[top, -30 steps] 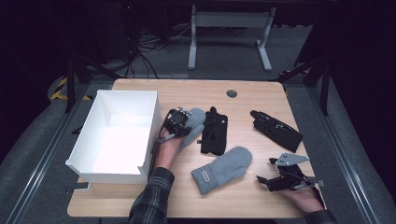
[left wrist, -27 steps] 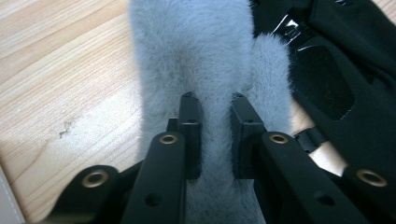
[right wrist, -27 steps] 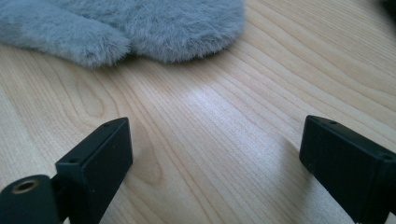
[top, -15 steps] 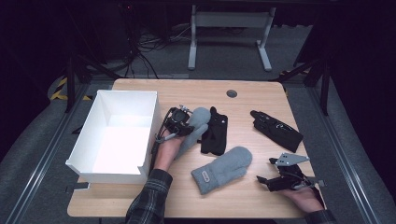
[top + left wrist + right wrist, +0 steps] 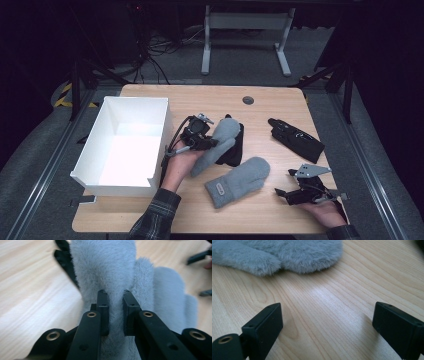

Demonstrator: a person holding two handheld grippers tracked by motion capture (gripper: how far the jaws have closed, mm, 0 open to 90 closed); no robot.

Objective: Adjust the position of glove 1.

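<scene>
Mitten (image 5: 217, 145) lifted since earlier; fingers (image 5: 103, 312) pinching it.

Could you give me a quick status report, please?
Left gripper clamped on fluffy grey mitten. Right gripper open above wooden table. Black glove underneath; nothing blocking.

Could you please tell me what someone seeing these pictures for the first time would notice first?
Most striking is the fluffy grey mitten pinched in the left gripper near the table's middle, lifted beside the big white box at the left. A second grey mitten lies flat on the wooden table just in front, while the right gripper rests open at the near right edge.
</scene>
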